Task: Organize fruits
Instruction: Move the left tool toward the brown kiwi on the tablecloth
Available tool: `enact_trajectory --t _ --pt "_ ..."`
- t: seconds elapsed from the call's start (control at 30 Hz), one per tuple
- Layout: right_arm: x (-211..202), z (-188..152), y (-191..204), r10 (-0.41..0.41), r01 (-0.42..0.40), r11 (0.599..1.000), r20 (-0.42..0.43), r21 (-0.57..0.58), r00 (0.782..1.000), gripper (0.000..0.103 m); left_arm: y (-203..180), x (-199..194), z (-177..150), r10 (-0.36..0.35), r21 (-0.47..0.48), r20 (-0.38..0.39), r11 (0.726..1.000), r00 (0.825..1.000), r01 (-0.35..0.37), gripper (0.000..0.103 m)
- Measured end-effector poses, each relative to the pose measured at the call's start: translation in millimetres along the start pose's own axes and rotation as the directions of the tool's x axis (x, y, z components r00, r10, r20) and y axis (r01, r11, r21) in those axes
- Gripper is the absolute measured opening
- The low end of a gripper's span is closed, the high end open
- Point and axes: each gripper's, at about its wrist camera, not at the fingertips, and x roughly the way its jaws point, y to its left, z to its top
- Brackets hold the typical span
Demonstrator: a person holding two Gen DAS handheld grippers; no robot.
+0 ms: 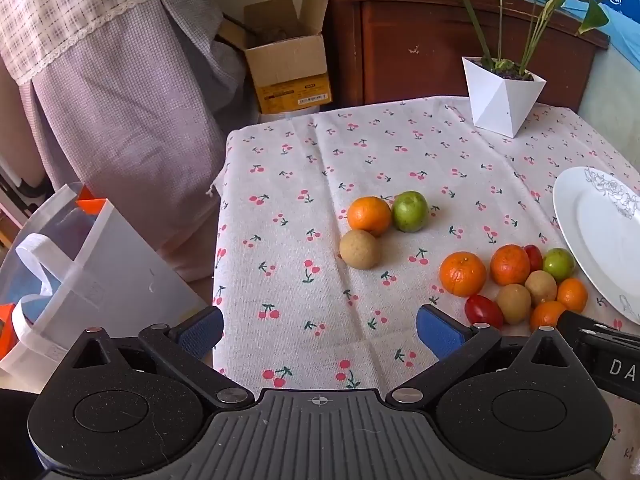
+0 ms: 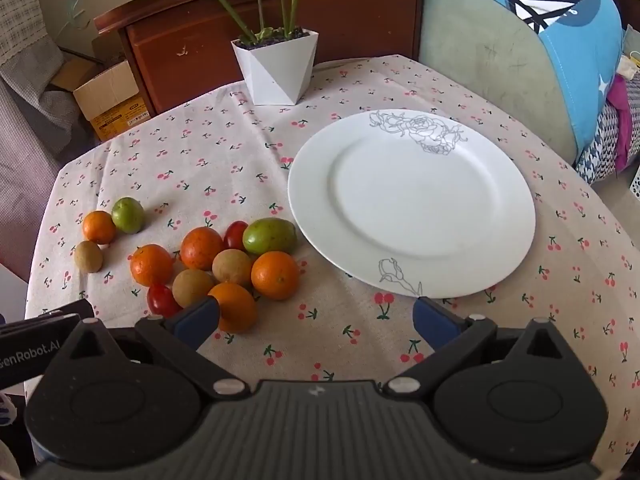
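Loose fruit lies on a cherry-print tablecloth (image 1: 320, 168). A small group sits apart: an orange (image 1: 369, 216), a green fruit (image 1: 410, 211) and a brown fruit (image 1: 360, 249). A bigger cluster of oranges (image 2: 151, 265), brown fruits (image 2: 232, 267), red tomatoes (image 2: 162, 300) and a green fruit (image 2: 269, 236) lies left of a white plate (image 2: 412, 204) with nothing on it. My left gripper (image 1: 320, 330) hangs open above bare cloth near the front edge. My right gripper (image 2: 316, 318) is open too, its left finger just in front of the nearest orange (image 2: 234, 306), nothing between the pads.
A white faceted planter (image 2: 276, 68) with a green plant stands at the table's back. Behind it is a wooden cabinet (image 1: 420, 48) and a cardboard box (image 1: 288, 60). A white bag (image 1: 80, 280) stands off the table's left edge. A cushioned seat (image 2: 520, 52) lies to the right.
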Motion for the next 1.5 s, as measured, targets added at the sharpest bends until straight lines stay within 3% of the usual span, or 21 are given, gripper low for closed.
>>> enact_trajectory --t 0.47,0.87,1.5 --pt "-2 -1 6 -0.001 0.001 0.999 -0.003 -0.034 1.0 0.102 1 -2 -1 -0.008 0.029 -0.014 1.0 1.0 0.008 0.103" --pt "-4 -2 6 0.002 -0.003 1.0 -0.004 -0.03 1.0 0.102 2 -7 -4 -0.007 0.019 0.062 1.0 0.998 0.006 0.102" --pt "-7 -2 5 0.011 -0.011 1.0 -0.007 -0.021 1.0 0.102 0 -9 -7 0.003 0.026 0.016 1.0 1.0 -0.004 0.102"
